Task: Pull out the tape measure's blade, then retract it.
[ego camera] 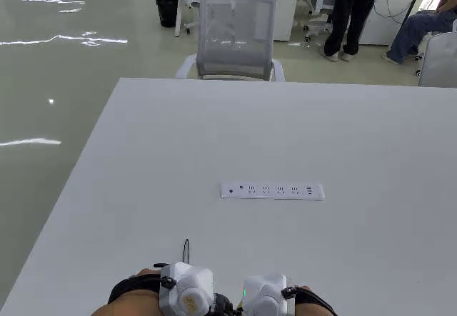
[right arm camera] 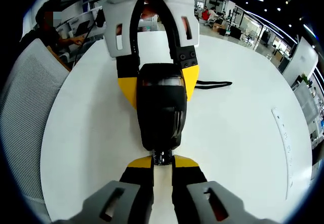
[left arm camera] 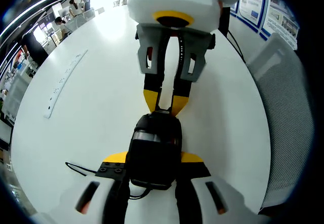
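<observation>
Between the left gripper's (left arm camera: pixel 154 159) jaws, pressed on its flanks, the tape (left arm camera: pixel 154 135) has a smooth case that could twist or slide out once the pull starts. Farther right, at the tape's mouth, the right gripper's (right arm camera: pixel 162 162) jaws pinch only the small metal hook (right arm camera: pixel 161 156). That bite looks slight and may slip, and a freed hook would snap back. The tape is black and rounded, with a glossy window on top. A thin strap (right arm camera: pixel 212 85) trails onto the table (ego camera: pixel 285 130), and nothing is drawn out yet.
</observation>
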Demonstrator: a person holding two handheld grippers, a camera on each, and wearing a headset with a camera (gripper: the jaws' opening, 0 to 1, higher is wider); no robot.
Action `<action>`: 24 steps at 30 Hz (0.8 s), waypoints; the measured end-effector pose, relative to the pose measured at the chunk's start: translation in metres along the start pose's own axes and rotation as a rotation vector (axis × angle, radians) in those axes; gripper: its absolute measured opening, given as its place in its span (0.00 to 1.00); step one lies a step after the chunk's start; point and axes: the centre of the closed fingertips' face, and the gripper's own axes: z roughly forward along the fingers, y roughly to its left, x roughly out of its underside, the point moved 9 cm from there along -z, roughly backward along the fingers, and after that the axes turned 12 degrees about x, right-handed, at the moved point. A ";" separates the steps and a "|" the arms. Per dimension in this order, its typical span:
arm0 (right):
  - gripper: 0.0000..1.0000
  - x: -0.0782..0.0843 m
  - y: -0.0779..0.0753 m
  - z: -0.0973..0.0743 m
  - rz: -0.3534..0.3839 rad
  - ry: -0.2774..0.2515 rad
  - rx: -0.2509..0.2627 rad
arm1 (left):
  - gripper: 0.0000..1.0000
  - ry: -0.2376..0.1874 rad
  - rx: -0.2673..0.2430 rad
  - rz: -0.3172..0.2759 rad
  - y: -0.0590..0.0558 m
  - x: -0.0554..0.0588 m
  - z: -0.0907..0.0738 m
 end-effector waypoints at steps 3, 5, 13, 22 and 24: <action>0.10 0.000 -0.001 0.000 -0.006 0.005 -0.004 | 0.30 -0.001 0.001 -0.002 0.000 0.000 0.000; 0.10 0.001 -0.001 -0.001 -0.008 0.006 -0.005 | 0.30 0.000 0.000 -0.004 0.000 0.000 0.000; 0.10 0.004 -0.002 -0.003 -0.004 0.011 -0.001 | 0.30 0.000 0.005 -0.004 0.001 0.000 0.001; 0.10 0.009 -0.002 -0.006 0.001 0.016 0.001 | 0.30 0.007 0.001 -0.003 0.000 0.000 0.001; 0.10 0.011 -0.003 -0.006 0.003 0.019 0.002 | 0.30 0.008 0.003 -0.003 0.001 0.000 0.001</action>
